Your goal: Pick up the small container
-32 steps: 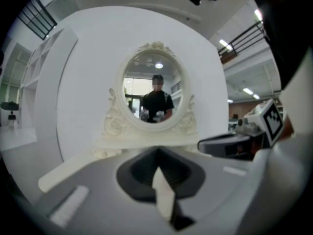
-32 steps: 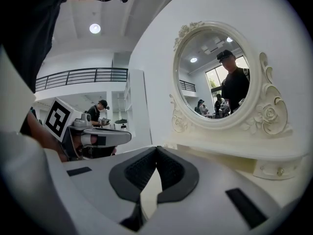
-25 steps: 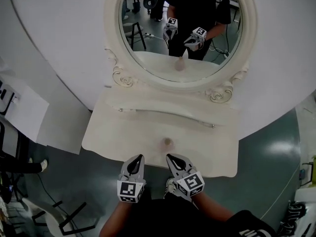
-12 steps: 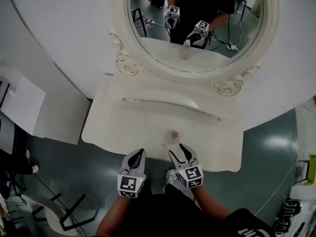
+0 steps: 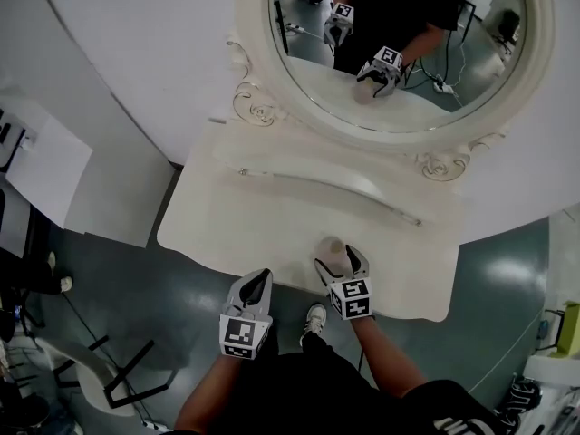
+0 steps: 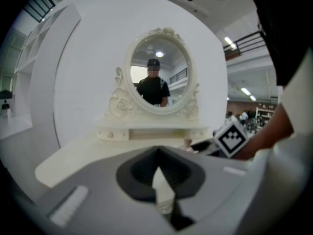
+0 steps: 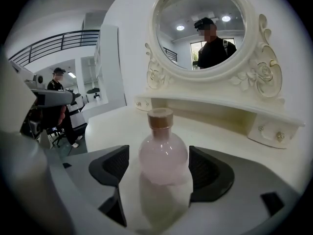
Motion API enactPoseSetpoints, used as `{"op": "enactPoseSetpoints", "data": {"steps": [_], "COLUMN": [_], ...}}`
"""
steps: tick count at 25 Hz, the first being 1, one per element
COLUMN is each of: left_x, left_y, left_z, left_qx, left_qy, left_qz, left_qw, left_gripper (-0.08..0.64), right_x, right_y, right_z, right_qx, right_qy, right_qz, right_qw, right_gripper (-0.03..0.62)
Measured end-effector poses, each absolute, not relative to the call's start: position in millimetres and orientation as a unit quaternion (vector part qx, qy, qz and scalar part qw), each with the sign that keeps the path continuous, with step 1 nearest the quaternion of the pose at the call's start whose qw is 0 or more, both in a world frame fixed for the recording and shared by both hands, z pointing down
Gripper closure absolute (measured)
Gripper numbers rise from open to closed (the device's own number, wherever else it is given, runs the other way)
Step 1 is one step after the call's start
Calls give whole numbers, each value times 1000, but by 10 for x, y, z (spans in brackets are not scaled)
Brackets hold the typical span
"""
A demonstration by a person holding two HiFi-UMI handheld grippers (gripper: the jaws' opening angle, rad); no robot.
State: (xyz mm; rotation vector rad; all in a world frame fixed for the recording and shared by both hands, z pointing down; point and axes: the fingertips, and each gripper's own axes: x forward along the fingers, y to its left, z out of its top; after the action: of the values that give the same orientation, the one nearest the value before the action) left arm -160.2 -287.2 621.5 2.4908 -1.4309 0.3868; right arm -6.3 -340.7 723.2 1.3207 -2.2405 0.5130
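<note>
half done: your right gripper (image 5: 337, 263) straddles the small container (image 7: 163, 153), jaws have just been opening wide, pads not pressing on it yet.
container: upright on the dressing table (image 5: 254, 216), near its front edge, not lifted.
left gripper (image 5: 256, 279): jaws together, empty, hanging by the table's front edge.
to do: squeeze, then lift.
</note>
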Motion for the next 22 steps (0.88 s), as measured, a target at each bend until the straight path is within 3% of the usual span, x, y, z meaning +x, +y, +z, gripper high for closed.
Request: {"op": "enactPoseSetpoints", "data": {"steps": [22], "left_x": [-1577], "left_y": [-2992], "left_z": [6378], "left_qx": [853], "left_qy": [-483], "left_qz": [146], "left_qw": [132], "left_gripper": [552], "right_x": [-169], "right_y": [-3667], "right_z": [7623], "right_qx": [456], "right_qy": [-799], "right_qz": [216], "right_qw": [327], "right_gripper": [238]}}
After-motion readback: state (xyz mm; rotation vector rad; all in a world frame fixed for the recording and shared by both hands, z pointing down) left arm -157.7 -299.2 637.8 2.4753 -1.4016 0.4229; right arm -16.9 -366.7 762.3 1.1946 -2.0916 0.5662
